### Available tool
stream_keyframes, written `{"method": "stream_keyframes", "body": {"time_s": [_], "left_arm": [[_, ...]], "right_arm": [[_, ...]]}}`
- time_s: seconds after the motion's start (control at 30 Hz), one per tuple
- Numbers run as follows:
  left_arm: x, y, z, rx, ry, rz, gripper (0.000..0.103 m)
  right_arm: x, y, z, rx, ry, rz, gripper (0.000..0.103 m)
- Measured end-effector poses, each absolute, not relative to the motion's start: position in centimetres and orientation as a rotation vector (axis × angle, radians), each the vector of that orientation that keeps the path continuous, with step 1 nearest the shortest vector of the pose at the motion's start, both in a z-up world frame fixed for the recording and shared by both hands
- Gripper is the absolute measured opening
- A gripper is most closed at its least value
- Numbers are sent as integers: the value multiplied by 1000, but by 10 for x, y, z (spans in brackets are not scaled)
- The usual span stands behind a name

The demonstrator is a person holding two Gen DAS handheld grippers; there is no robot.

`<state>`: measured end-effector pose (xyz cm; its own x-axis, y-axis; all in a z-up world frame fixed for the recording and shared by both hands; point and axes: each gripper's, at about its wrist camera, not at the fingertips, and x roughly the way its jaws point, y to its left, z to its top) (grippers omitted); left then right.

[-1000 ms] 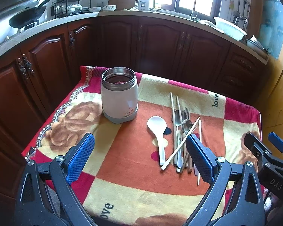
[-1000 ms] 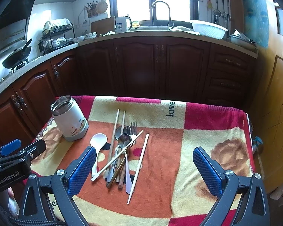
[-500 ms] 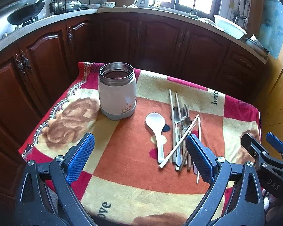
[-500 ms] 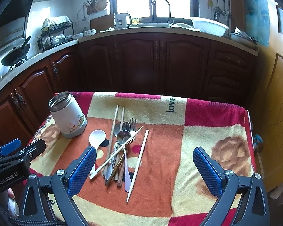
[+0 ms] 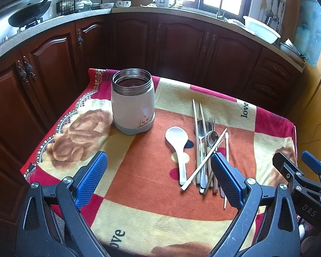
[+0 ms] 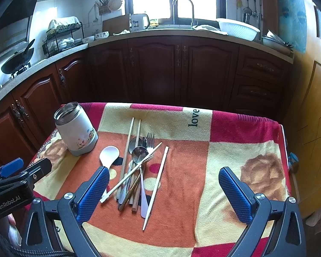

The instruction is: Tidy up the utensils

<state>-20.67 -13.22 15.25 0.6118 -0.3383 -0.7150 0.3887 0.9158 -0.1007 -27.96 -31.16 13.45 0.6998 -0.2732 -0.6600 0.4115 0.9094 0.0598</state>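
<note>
I read the scene from my left to my right. Furthest left stands the canister [image 5: 133,101], a squat steel-rimmed jar with a smooth pale body and grey base, upright and lidless on the fleecy patchwork blanket [image 5: 152,192]; I take it as the place the utensils are meant to go. My left gripper [image 5: 158,177] hovers above the near part of the blanket with its blue, cross-hatched pads wide apart and nothing between them; the canister lies ahead and to its left.

Next comes the white spoon [image 5: 177,143], glossy plastic or ceramic, bowl away from me, handle toward me, just beside the pile. The pile [image 6: 137,167] itself lies ahead and to the left of my right gripper [image 6: 164,192], whose pads are also spread with nothing held. Its long axis runs near to far, so handles point at me: 2 pale wooden chopsticks [image 6: 131,137] reaching furthest back, metal spoons and a fork [image 6: 150,139] overlapped in the middle, 1 white chopstick [image 6: 132,175] laid diagonally across them, and another [image 6: 157,182] lying alone on the right edge.

I judge the pile sits between both grippers, with the left one's right pad just over the handle ends in its view. The thin, slick, stacked shafts may slip or come up in pairs
</note>
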Motion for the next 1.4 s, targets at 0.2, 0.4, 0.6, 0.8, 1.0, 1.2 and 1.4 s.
{"method": "stream_keyframes", "body": {"time_s": [0.2, 0.4, 0.6, 0.8, 1.0, 1.2, 1.4], "left_arm": [[-204, -131, 146, 61, 819, -420, 98], [-195, -132, 137, 46, 847, -451, 98], [-179, -136, 117, 39, 905, -508, 80], [-158, -144, 98, 15, 963, -573, 64], [-133, -162, 79, 32, 1020, -555, 64], [-119, -178, 62, 69, 1055, -540, 64], [-103, -191, 44, 81, 1093, -516, 64]], "right_arm": [[-280, -314, 131, 209, 701, -388, 102], [-277, -317, 123, 203, 712, -360, 102], [-266, -332, 104, 230, 750, -277, 82], [-246, -357, 77, 345, 796, -176, 49], [-211, -361, 57, 430, 826, -77, 42], [-173, -368, 32, 530, 881, -36, 34], [-151, -377, 15, 582, 928, -50, 19]]}}
